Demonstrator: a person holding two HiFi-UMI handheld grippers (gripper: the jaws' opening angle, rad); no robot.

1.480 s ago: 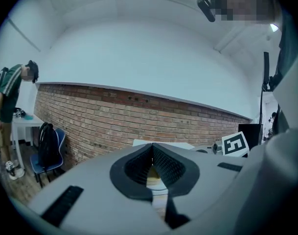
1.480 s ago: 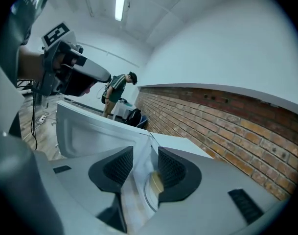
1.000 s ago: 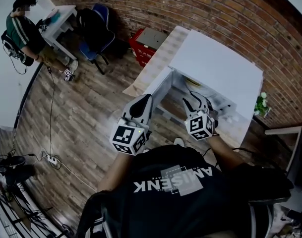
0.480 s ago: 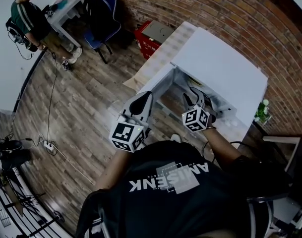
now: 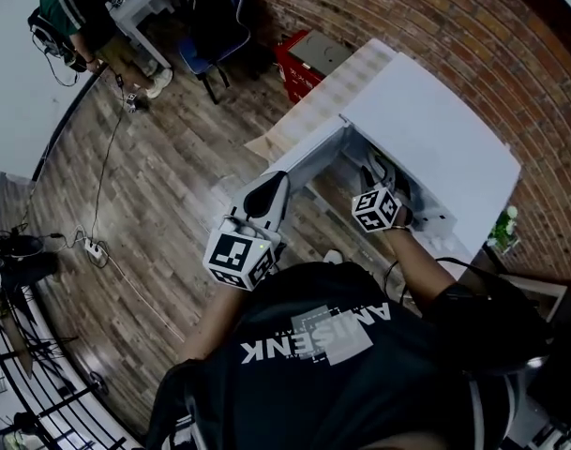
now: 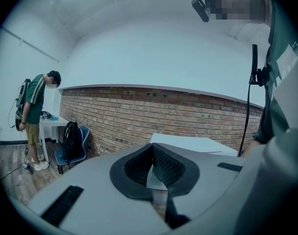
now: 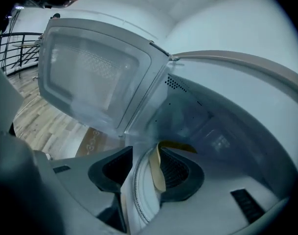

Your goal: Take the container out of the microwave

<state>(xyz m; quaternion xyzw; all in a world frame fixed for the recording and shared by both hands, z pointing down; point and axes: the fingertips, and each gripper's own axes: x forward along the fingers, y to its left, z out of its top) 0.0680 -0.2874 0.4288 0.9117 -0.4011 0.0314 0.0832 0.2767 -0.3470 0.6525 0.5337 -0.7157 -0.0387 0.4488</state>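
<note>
The white microwave point(image 5: 435, 129) stands with its door point(image 5: 308, 157) swung open to the left. My right gripper point(image 5: 383, 178) reaches into the cavity. In the right gripper view, the right gripper point(image 7: 146, 153) is shut on the rim of a white container point(image 7: 141, 192) with a yellowish edge, just inside the cavity point(image 7: 207, 126) beside the open door point(image 7: 95, 77). The container is hidden in the head view. My left gripper point(image 5: 266, 195) hangs in the air left of the door; its jaws point(image 6: 152, 148) are shut on nothing.
A red box point(image 5: 308, 64) sits on the floor by the brick wall point(image 5: 473, 36). A blue chair point(image 5: 215, 22) and a person point(image 5: 74, 7) at a white desk are at the far left. A power strip point(image 5: 90, 248) with its cable lies on the wood floor.
My right gripper has gone a little deeper into the microwave cavity. The left gripper has stayed almost still. The head view has shifted slightly.
</note>
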